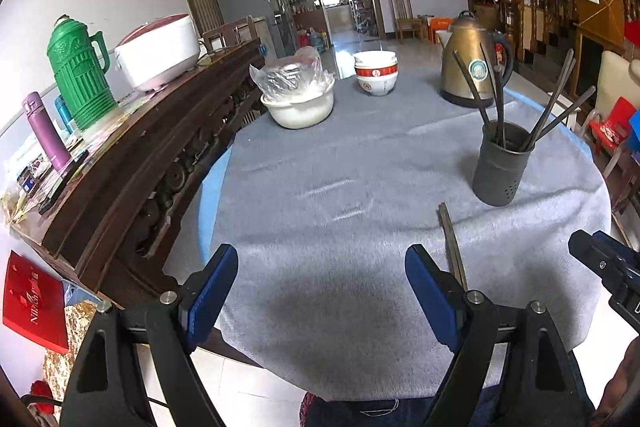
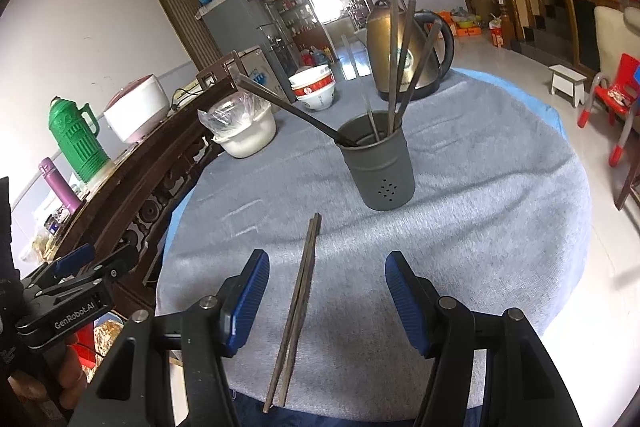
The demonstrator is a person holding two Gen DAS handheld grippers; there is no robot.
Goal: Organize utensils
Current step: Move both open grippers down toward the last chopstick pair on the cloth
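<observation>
A pair of dark wooden chopsticks (image 2: 299, 301) lies on the grey cloth of the round table (image 2: 500, 227), pointing toward a dark grey utensil holder (image 2: 378, 167) that has several chopsticks standing in it. My right gripper (image 2: 327, 293) is open, its jaws either side of the lying pair, above it. In the left wrist view the pair (image 1: 452, 243) lies just right of my open, empty left gripper (image 1: 322, 285), and the holder (image 1: 500, 163) stands at the right.
A brass kettle (image 1: 470, 63), stacked bowls (image 1: 376, 73) and a white pot with a plastic bag (image 1: 298, 99) stand at the table's far side. A dark wooden sideboard (image 1: 132, 155) with a green thermos (image 1: 78, 73) borders the left.
</observation>
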